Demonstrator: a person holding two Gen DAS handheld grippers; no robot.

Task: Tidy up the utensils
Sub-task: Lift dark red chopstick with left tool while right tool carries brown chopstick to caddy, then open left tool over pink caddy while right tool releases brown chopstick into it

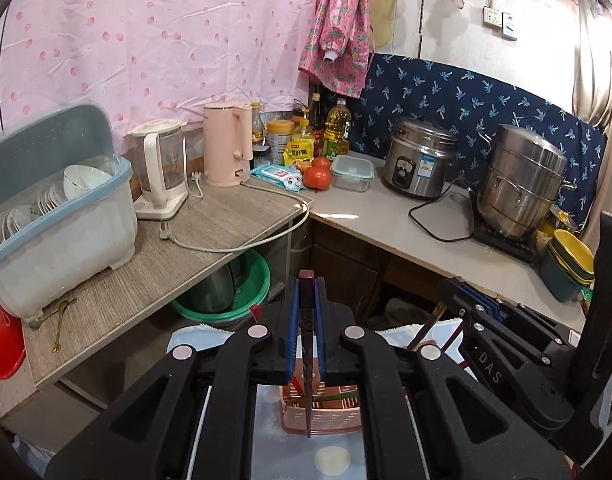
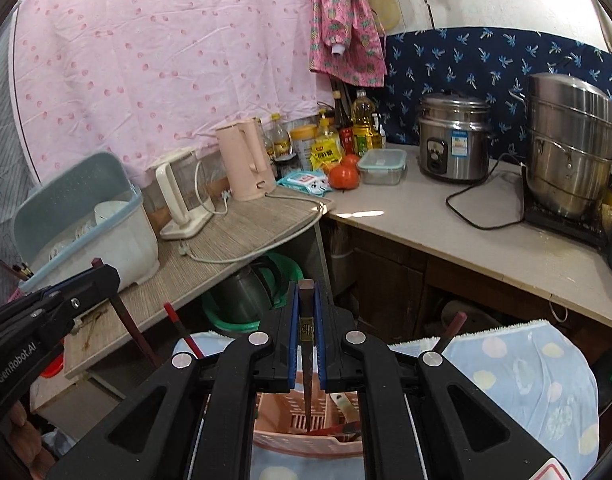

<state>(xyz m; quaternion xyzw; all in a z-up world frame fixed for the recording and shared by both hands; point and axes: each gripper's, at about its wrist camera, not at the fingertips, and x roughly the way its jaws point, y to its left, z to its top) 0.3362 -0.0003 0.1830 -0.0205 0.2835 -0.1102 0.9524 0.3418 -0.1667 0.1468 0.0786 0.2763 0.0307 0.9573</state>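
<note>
My left gripper is shut on a dark chopstick that hangs point down over a pink slotted utensil basket. My right gripper is shut on another dark chopstick, its tip inside the same pink basket, which holds a few other utensils. The right gripper shows in the left wrist view, and the left gripper shows in the right wrist view. Loose chopsticks stick up near the basket.
The basket stands on a blue dotted cloth. A wooden counter carries a dish rack, two kettles and a small spoon. The right counter holds a rice cooker and a steel steamer pot.
</note>
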